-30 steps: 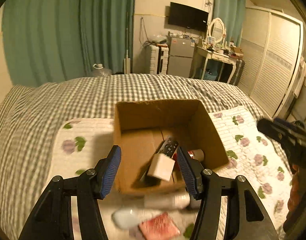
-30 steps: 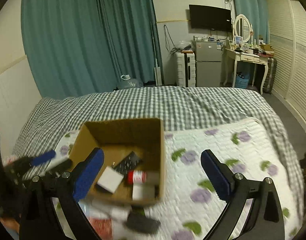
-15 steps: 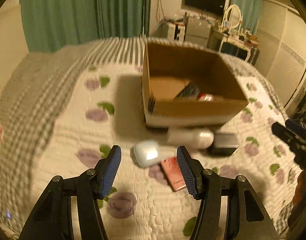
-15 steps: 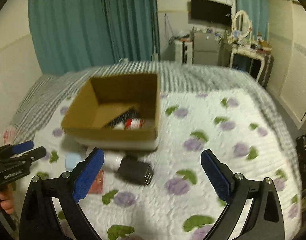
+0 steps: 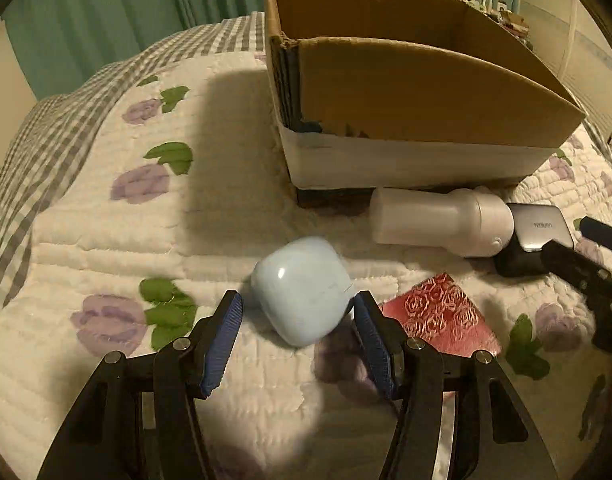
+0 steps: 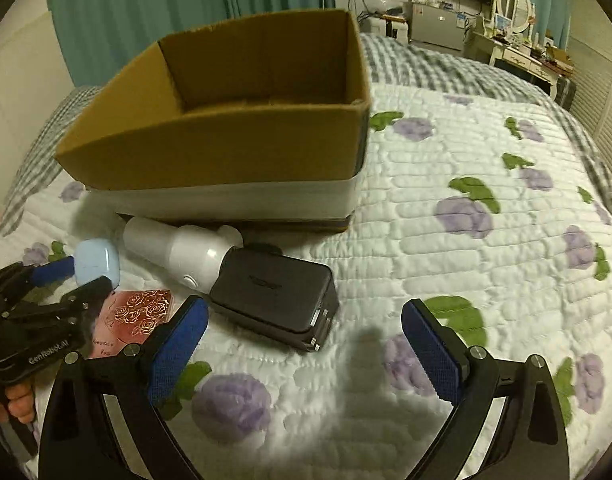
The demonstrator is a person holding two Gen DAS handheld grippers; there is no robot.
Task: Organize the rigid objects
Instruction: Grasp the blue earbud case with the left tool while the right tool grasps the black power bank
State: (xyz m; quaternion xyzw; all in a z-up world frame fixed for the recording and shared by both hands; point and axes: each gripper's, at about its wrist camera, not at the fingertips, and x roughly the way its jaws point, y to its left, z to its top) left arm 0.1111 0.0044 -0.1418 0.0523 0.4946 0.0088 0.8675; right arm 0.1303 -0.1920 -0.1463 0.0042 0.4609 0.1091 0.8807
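Observation:
A pale blue rounded case lies on the quilt between the open jaws of my left gripper, the right pad close to its side. It also shows in the right wrist view. A white bottle lies on its side before the cardboard box. A black device lies next to the bottle. A red rose-patterned card lies right of the case. My right gripper is open and empty just before the black device.
The flowered quilt covers the bed, with a checked blanket at the left. Curtains, a dresser and a wardrobe stand behind.
Both grippers have dropped low and moved in towards the things before the box. My left jaws now stand around the blue case. The box contents are no longer seen.

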